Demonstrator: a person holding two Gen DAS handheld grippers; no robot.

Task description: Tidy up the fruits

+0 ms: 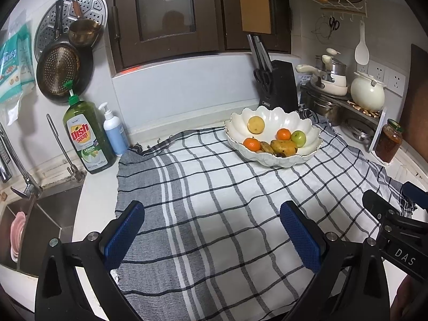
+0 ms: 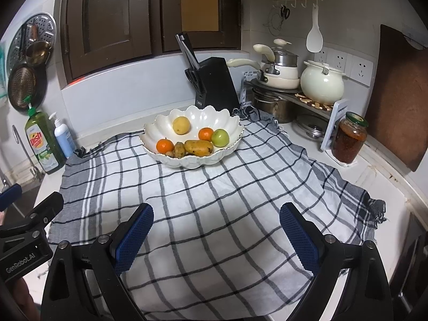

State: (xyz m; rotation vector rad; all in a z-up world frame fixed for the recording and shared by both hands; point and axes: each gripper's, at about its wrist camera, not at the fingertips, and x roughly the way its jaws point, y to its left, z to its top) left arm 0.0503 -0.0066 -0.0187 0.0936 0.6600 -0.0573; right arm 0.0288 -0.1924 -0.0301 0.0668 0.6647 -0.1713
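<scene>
A white scalloped bowl (image 1: 310, 131) (image 2: 227, 120) stands at the far side of a checked cloth (image 1: 214, 200) (image 2: 200, 192). In it lie a yellow round fruit (image 1: 256, 124) (image 2: 181, 125), two oranges (image 1: 251, 144) (image 1: 283, 134) (image 2: 165, 145) (image 2: 205, 134), a green apple (image 1: 298, 138) (image 2: 220, 137), a spotted yellow mango (image 1: 283, 146) (image 2: 198, 147) and a small brownish fruit (image 2: 179, 149). My left gripper (image 1: 212, 211) and my right gripper (image 2: 216, 211) are both open and empty, low over the near part of the cloth, well short of the bowl.
A dish soap bottle (image 1: 87, 136) and a pump bottle (image 1: 115, 131) stand at the left by the sink (image 1: 40, 227). A black knife block (image 2: 216, 83) is behind the bowl. Pots (image 2: 321, 83) and a jar (image 2: 349, 140) stand at the right.
</scene>
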